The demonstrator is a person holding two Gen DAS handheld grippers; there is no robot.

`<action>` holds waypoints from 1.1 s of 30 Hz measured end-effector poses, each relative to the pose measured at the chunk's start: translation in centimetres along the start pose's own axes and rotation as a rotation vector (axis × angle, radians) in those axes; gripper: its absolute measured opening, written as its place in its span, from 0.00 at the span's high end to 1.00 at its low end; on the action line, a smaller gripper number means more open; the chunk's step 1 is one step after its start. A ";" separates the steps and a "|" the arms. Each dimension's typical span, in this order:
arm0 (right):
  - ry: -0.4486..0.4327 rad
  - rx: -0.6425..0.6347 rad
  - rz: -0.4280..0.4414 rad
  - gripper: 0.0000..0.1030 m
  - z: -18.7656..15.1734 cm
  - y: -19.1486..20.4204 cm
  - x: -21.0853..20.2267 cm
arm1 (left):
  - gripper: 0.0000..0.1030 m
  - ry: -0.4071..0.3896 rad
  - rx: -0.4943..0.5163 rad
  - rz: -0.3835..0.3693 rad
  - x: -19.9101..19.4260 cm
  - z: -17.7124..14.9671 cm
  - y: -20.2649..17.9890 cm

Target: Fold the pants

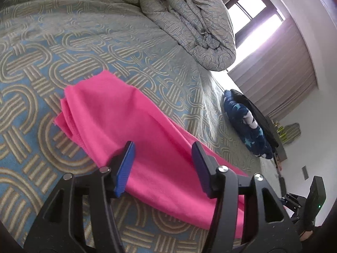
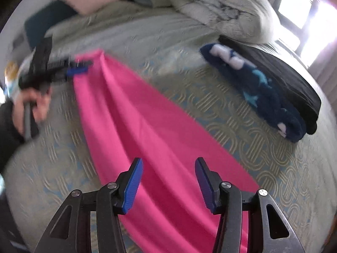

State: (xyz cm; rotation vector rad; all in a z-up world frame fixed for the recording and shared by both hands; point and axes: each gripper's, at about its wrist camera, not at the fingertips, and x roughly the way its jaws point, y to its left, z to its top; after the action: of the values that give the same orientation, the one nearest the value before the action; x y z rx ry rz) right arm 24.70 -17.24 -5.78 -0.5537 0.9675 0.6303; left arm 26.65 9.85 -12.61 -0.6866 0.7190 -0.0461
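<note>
Patterned bed: a wide bed covered in a blue-grey spread with beige interlocking arch motifs carries everything here.
Bunched duvet: a rumpled duvet in the same arch print is heaped at the far end of the bed, toward the window.
Pink pants: the bright pink, smooth-fabric pants lie flat on the spread as a long, narrow band, doubled lengthwise, with soft creases running along them; in the left wrist view the far end shows stacked layered edges.
Black garment: a folded black garment rests near the bed's edge, well apart from the pink pants.
Navy garment: a folded fuzzy navy garment with pale blue stars and white patches lies touching the black one, on the side nearer the pants.
Left hand-held gripper: the black left hand-held gripper with blue pads has its fingers spread, poised over one end of the pants with nothing pinched; in the right wrist view, blurred, a hand grips its handle.
Right hand-held gripper: the matching right hand-held gripper is also spread apart over the opposite end of the pants, its pads clear of the fabric.
</note>
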 end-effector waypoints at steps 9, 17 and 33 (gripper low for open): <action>0.029 -0.028 -0.144 0.90 -0.4 1.0 3.2 | 0.44 -0.011 -0.032 -0.041 0.0 0.2 0.4; 0.002 0.049 -0.209 0.96 1.1 -0.9 2.6 | 0.44 -0.013 -0.038 -0.048 -0.1 0.2 0.3; -0.027 0.283 -0.176 0.62 1.8 -6.0 4.0 | 0.43 -0.067 -0.040 -0.012 -0.8 0.9 -0.1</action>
State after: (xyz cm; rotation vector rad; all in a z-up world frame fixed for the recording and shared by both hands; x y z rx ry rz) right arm 31.59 -19.27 -7.54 -0.3728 0.9513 0.3351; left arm 26.60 10.50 -11.55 -0.7278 0.6531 -0.0194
